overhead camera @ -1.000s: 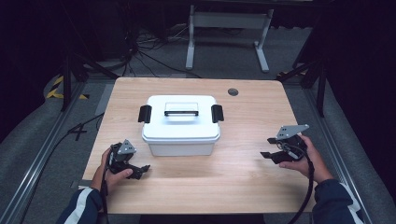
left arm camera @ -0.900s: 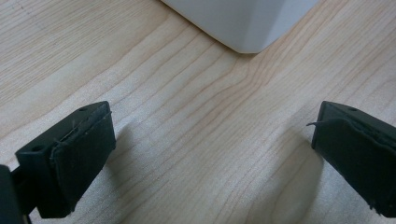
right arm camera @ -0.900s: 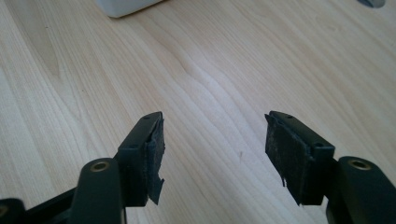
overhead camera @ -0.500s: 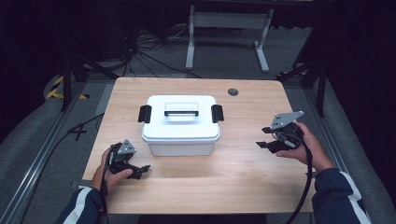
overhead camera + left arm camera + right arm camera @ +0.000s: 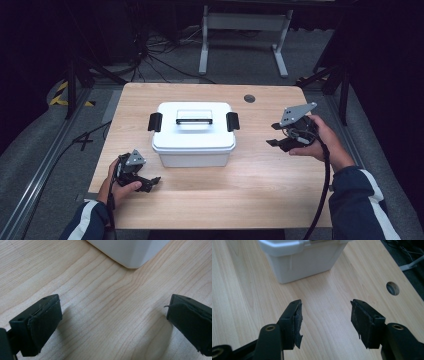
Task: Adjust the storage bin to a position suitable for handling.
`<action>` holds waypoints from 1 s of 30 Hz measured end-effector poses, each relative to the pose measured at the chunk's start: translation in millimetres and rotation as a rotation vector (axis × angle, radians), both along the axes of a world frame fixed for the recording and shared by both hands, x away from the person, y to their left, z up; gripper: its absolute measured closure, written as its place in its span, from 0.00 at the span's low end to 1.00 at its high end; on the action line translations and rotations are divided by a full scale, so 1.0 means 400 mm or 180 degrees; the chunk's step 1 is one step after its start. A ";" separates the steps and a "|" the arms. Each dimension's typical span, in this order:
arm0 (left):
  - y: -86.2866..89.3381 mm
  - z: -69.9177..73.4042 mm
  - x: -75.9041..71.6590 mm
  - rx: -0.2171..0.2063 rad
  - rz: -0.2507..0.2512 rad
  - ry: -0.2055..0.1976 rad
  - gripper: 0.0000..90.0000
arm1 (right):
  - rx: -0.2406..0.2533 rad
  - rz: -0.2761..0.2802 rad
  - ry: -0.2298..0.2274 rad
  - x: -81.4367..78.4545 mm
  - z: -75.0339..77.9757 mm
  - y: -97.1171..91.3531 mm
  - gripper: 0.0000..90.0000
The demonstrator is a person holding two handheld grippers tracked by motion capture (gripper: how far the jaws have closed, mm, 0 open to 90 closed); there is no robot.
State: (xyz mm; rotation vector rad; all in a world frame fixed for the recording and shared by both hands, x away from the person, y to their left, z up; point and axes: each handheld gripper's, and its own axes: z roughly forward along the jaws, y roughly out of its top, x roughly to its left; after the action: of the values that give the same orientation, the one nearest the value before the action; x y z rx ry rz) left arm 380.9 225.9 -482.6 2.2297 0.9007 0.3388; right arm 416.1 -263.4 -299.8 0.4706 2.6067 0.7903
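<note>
A: Since a second ago the right gripper [image 5: 274,134] has lifted off the counter [image 5: 260,185] and come nearer the white box [image 5: 194,134]; its jaws have just been closing a little, with nothing between them. The left gripper [image 5: 150,181] has stayed put.

B: In the high view the box sits mid-counter, lid on, black latches [image 5: 232,121] shut, the grippers flanking it, probably to work a latch each.

A: The left gripper view has the jaws wide apart, empty, low over the wood, the box's corner [image 5: 130,252] just ahead.

B: The right gripper view shows jaws partly open, empty, aimed at the box's side [image 5: 302,262], the cable hole [image 5: 393,288] beyond them.
</note>
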 end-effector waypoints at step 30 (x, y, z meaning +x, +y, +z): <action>0.001 0.000 0.000 0.0004 -0.0016 -0.0001 0.00 | -0.0210 0.0464 -0.0132 0.074 0.081 0.189 0.51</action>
State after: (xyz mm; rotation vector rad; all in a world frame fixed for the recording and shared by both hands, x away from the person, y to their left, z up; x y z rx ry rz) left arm 381.1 226.2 -482.6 2.2326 0.8947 0.3372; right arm 445.8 -188.0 -267.3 0.2449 2.6422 0.7484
